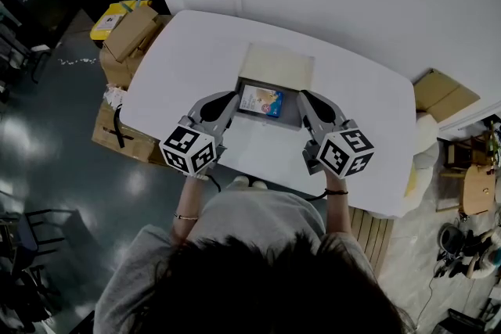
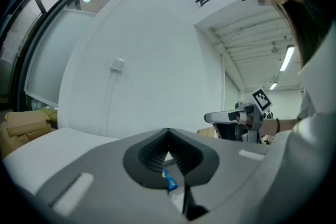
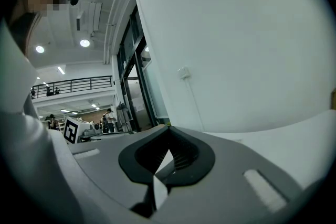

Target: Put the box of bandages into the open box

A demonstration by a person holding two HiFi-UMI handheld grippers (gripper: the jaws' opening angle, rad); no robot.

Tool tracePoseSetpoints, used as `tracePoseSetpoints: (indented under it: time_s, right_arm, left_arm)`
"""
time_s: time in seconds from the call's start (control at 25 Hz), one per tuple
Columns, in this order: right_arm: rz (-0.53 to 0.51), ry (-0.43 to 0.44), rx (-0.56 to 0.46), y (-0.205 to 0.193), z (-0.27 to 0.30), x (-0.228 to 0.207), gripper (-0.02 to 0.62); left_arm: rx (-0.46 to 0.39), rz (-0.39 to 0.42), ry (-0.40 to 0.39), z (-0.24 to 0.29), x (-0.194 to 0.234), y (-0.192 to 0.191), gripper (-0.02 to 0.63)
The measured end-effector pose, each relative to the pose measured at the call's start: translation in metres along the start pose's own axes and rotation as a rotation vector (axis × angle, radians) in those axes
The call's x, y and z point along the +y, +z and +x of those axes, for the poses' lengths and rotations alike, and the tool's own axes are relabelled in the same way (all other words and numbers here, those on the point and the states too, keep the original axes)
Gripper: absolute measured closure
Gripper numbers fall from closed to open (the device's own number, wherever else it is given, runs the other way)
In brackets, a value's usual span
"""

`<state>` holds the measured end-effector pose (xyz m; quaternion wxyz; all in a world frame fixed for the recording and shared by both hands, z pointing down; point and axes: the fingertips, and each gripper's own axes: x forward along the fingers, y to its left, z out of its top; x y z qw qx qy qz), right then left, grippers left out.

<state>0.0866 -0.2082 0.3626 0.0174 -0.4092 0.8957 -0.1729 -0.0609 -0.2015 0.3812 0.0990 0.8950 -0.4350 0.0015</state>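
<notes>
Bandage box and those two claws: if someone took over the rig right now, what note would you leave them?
Left claw: shut, holding nothing, close beside the open box on its left.
Right claw: shut, holding nothing, at that box's right side.
Box of bandages: lies flat inside the open box on the white table; the lid is folded back.
Done: the bandages appear to be in.
Left: probably only drawing both claws clear.

A grey short-sleeved shirt [image 1: 258,223] is worn below dark hair [image 1: 274,285]. A thin bracelet [image 1: 185,217] is worn on the left wrist and a dark band [image 1: 336,192] on the right. The left hand-held gripper [image 1: 232,99] and the right hand-held gripper [image 1: 304,98] are moulded in grey and lined with black ribbed pads [image 2: 149,153]. Each is capped by a cube [image 1: 189,149] printed with black-and-white square markers.
</notes>
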Motion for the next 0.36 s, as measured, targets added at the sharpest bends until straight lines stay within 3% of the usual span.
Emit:
tracePoseSetpoints:
  time_s: [0.36]
  right_arm:
    - [0.006,0.012,0.006,-0.0031,-0.0012,0.0019,0.583]
  left_arm:
    - [-0.001,-0.002,0.002,-0.0015,-0.0024,-0.0003,0.612]
